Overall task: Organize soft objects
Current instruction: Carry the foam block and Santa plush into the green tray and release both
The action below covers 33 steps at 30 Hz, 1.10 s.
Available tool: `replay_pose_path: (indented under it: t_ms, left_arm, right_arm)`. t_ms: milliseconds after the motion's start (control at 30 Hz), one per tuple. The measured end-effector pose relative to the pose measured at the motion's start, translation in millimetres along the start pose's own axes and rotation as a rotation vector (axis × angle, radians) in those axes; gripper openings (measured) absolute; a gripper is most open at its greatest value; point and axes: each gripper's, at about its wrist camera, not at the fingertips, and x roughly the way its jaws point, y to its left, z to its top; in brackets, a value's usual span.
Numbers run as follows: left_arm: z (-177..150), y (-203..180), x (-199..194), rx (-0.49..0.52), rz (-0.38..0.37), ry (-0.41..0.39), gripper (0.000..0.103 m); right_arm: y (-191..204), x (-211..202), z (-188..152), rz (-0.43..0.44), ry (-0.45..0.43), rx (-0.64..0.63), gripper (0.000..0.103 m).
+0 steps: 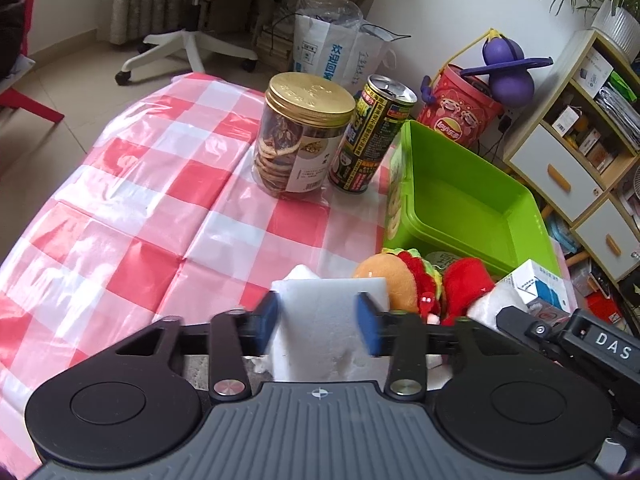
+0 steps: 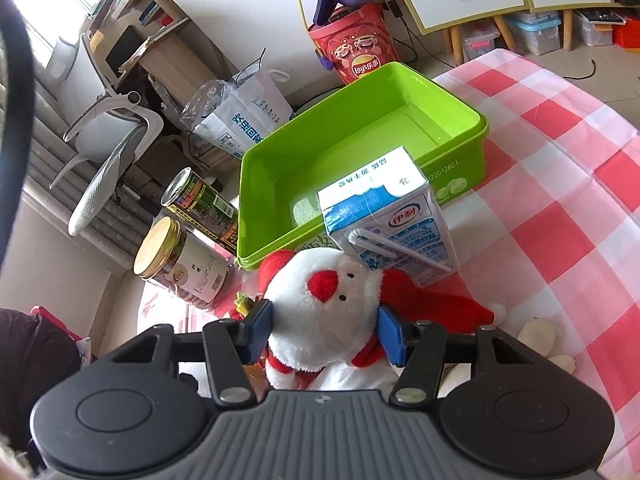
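My left gripper [image 1: 318, 322] has its blue pads pressed on both sides of a white sponge block [image 1: 324, 300] on the checked cloth. Right of it lie a burger plush [image 1: 396, 280] and the red part of a Santa plush [image 1: 464, 288]. My right gripper [image 2: 326, 332] is shut on the white head of the Santa plush [image 2: 332, 300], one pad at each cheek. An empty green bin [image 1: 440, 148] [image 2: 456, 168] stands just behind the toys. A blue-and-white milk carton [image 2: 392, 216] [image 1: 536, 288] stands against the Santa, in front of the bin.
A gold-lidded jar [image 1: 300, 136] [image 2: 180, 264] and a tall drink can [image 1: 368, 136] [image 2: 204, 204] stand left of the bin. A beige soft toy [image 2: 540, 340] lies at the right. The table edge, a chair [image 1: 200, 8], a bag and a red snack bucket [image 2: 356, 48] lie beyond.
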Motion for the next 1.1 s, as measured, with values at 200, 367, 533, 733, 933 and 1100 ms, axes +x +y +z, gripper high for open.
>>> replay_pose_path:
  t_ms: [200,367,533,733,933,1100]
  left_arm:
    - [-8.2,-17.3,9.9,0.084,0.042,0.018,0.075]
    - [-18.0,-27.6,23.7,0.115,0.11,0.026,0.077]
    - [-22.8,-29.5,27.5,0.111,0.139,0.02,0.072]
    - [-18.3,-22.1,21.3,0.072,0.087,0.019,0.07]
    - [-11.7,-14.5,9.9,0.07,0.031,0.007,0.07]
    - [-4.7,-4.5,2.6,0.067,-0.01,0.009,0.07]
  right_arm:
    - [-1.2,8.5,0.2,0.003,0.027,0.021,0.044]
    - [0.8,15.8,-1.7,-0.01,0.034,0.02,0.047]
    - [0.8,17.1,-3.3,-0.012,0.029,0.008,0.038]
    - [-4.9,11.5,-1.0,0.023,0.038,0.025,0.032]
    - [-17.3,-3.3,5.0,0.078,0.059,0.064,0.032]
    - [-33.2,-26.6,12.0,0.089,0.057,0.059,0.031]
